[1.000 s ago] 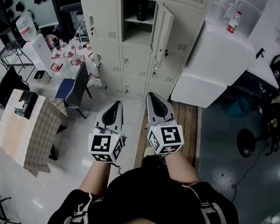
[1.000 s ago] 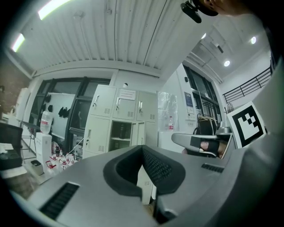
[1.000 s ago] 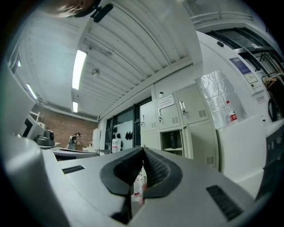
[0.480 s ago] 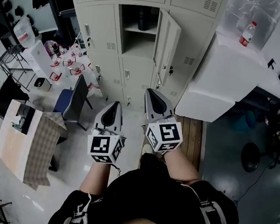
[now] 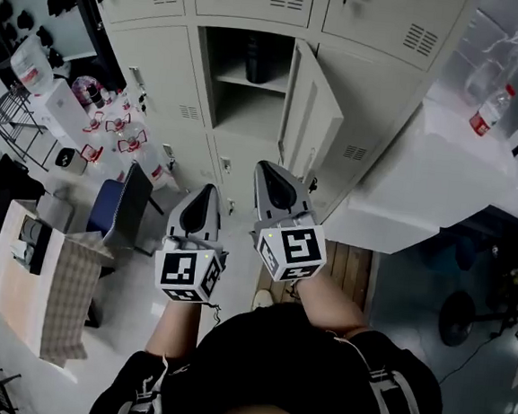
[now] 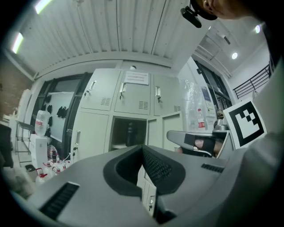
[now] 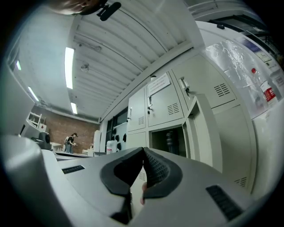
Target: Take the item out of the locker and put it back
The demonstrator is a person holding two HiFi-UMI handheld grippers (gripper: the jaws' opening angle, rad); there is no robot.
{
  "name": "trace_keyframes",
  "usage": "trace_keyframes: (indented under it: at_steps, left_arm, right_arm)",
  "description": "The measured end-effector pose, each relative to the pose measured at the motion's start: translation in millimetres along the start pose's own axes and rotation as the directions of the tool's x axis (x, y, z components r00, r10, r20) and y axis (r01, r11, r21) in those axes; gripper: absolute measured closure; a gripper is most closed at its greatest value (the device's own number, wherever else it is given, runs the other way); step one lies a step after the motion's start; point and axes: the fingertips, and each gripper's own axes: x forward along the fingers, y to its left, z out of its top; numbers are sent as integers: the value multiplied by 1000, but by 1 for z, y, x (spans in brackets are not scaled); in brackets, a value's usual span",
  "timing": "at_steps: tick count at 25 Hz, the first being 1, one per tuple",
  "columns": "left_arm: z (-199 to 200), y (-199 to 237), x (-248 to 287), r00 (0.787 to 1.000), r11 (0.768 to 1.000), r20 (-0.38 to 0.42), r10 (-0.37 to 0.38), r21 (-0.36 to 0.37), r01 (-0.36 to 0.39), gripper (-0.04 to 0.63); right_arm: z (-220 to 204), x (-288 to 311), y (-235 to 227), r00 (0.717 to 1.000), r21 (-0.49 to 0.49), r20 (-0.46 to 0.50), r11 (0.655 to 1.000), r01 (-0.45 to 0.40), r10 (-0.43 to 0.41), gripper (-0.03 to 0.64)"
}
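The left gripper (image 6: 143,150) and right gripper (image 7: 143,153) are pressed together, empty. Ahead, a dark bottle (image 5: 256,59) stands in the open locker (image 5: 236,109); the notice (image 6: 136,78) above is illegible.

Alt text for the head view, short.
From above, a person holds the left gripper and right gripper, both shut and empty, toward pale lockers; one locker stands open, a dark item on its shelf. At right, a clear bottle stands on a white cabinet.
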Motion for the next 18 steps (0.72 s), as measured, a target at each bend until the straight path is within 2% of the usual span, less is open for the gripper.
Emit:
trace_keyframes:
  at_steps: [6,12,18]
  left_arm:
    - [2,20,64,999,999,6,39,-5,-39,583]
    - [-6,40,91,998,998,-4,62,-5,-62,582]
    - [-9,55,118,999,1000,26,26,10,-26,583]
  right_arm:
    - [-11,59,-31,1000,2,-10,1000,-23,23,601]
    - [-22,94,-45,1000,27,-18,1000,-7,7,601]
    - [-37,111,-54,1000,33,-16,999,26,-25,601]
